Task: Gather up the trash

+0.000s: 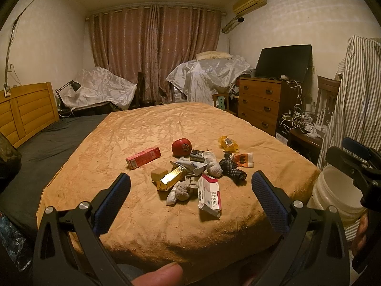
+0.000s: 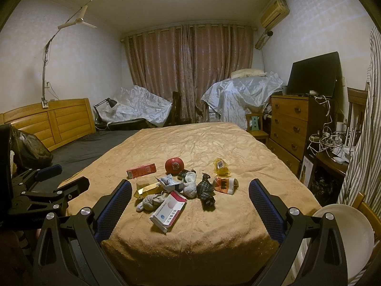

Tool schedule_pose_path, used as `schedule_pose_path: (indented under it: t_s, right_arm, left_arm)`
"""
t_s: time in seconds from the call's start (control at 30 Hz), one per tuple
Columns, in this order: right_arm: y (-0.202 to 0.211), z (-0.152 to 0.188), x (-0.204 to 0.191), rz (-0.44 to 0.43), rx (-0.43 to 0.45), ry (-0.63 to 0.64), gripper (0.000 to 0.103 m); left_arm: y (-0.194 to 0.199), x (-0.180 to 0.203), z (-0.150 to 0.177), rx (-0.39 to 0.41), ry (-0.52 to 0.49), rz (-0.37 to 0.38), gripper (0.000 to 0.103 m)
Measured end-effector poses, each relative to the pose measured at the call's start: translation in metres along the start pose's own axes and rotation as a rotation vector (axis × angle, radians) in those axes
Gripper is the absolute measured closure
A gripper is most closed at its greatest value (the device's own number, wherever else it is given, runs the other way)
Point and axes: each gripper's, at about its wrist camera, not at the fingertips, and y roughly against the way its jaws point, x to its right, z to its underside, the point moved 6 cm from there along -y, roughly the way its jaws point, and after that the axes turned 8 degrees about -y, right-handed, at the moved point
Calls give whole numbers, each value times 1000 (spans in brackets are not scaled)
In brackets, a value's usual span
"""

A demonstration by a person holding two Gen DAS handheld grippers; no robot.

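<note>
Lying ahead of and between both wide-spread finger pairs, untouched: trash pile (image 1: 195,174) on blanket (image 1: 147,128). Left gripper (image 1: 190,190), right gripper (image 2: 190,195) gaping, holding nothing. Bucket (image 1: 333,190) partly cut off.

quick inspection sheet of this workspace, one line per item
surface: tan wrinkled bedspread on the bed, grey sheet bare toward the headboard.
job's things: pink-and-white medicine box, gold foil carton, long pink carton, yellow plastic wrapper, orange paper cup, crumpled paper, all piled mid-bed; white plastic bucket off the right corner.
clutter: red round ball, grey socks, dark plaid cloth mixed into the pile.
grippers: left gripper and right gripper open, holding nothing, short of the pile.
cables: white tangled cables beside the wooden dresser.
surroundings: black television, pink curtains, plastic-covered furniture.
</note>
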Motion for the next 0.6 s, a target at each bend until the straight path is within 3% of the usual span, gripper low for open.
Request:
schedule_pose_path:
  t_s: [0.6]
  right_arm:
    - [-1, 6, 3, 2, -14, -1, 5]
  left_arm:
    - [0, -1, 1, -3, 1, 0, 5]
